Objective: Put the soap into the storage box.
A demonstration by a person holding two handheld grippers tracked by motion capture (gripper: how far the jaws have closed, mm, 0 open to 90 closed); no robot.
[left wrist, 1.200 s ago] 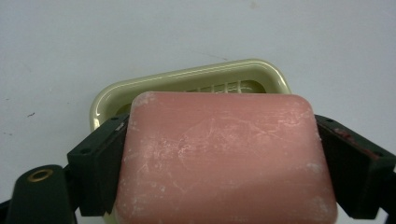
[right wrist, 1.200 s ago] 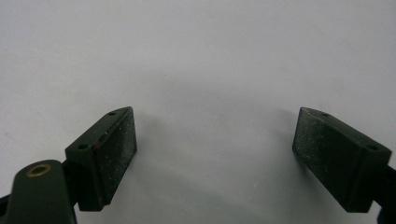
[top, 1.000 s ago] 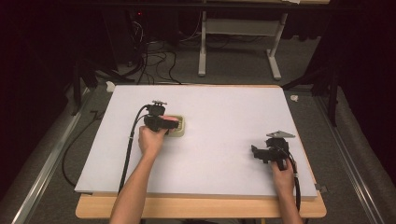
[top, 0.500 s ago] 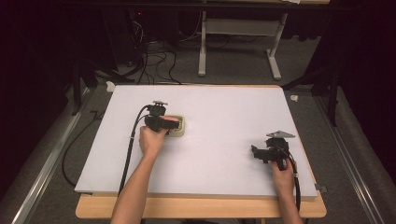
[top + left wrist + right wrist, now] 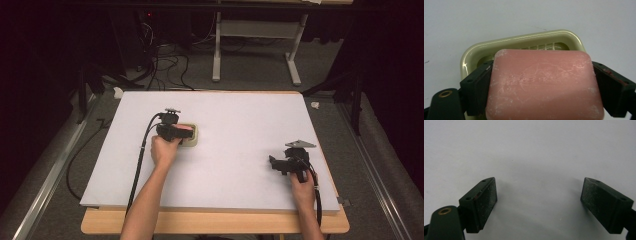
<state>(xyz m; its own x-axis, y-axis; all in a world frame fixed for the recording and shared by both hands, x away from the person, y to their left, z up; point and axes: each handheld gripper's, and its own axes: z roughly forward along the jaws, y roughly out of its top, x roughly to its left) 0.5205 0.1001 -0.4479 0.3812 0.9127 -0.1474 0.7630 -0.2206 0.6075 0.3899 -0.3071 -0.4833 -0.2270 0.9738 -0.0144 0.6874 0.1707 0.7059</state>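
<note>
A pink bar of soap (image 5: 544,82) sits between the jaws of my left gripper (image 5: 542,73), whose pads press on its two short sides; the gripper is shut on it. Just beyond and under the soap is a pale yellow-green soap dish (image 5: 524,40) with a slotted bottom. In the high view the left gripper (image 5: 184,132) rests over the dish (image 5: 194,142) at the left middle of the white board. My right gripper (image 5: 274,163) is at the board's right side, pointing left. Its jaws stand wide apart, and my right gripper (image 5: 539,195) is open with bare board between them.
The white board (image 5: 240,115) lies on a wooden table (image 5: 215,225). Black cables trail from both grippers toward the near edge. Beyond the far edge are a metal frame's legs (image 5: 216,55) and loose cables on the floor.
</note>
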